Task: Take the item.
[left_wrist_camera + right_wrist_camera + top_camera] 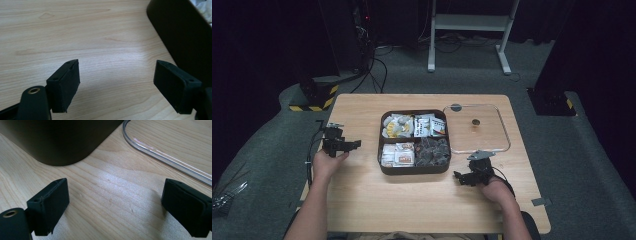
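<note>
We held the left gripper (354, 144) and right gripper (458, 176) wide open and empty, flanking the snack box (414, 169) mid-table.

The table (362, 200) has a light wood top — visible grain, smooth, low sheen. The box (414, 170) is dark brown with a smooth, matt wall, apparently plastic. The lid (504, 131) is clear and glossy, with bright reflections along its rounded rim. The jaw pads of the left gripper (117, 85) and right gripper (115, 210) are black, matt and rubber-like — a brass-coloured metal insert sits in each body.
</note>
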A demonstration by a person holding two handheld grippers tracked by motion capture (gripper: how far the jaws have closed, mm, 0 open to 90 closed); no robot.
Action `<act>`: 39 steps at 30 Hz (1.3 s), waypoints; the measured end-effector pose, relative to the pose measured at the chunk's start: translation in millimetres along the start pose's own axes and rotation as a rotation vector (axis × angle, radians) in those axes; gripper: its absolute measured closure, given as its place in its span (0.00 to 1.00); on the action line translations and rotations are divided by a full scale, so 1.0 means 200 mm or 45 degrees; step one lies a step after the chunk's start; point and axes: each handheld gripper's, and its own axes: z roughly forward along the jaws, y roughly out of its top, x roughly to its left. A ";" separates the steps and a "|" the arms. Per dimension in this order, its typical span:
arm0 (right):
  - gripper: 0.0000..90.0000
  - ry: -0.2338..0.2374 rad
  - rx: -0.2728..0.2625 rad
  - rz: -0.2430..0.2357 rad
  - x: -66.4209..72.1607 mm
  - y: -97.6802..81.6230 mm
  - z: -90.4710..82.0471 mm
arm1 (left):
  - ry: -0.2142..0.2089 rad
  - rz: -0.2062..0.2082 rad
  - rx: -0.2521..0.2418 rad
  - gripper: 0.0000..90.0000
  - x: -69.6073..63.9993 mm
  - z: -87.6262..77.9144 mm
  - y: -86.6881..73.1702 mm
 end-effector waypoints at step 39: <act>0.09 -0.007 0.001 0.004 0.01 -0.01 -0.01 | -0.235 0.178 -0.144 0.52 -0.22 -0.11 0.17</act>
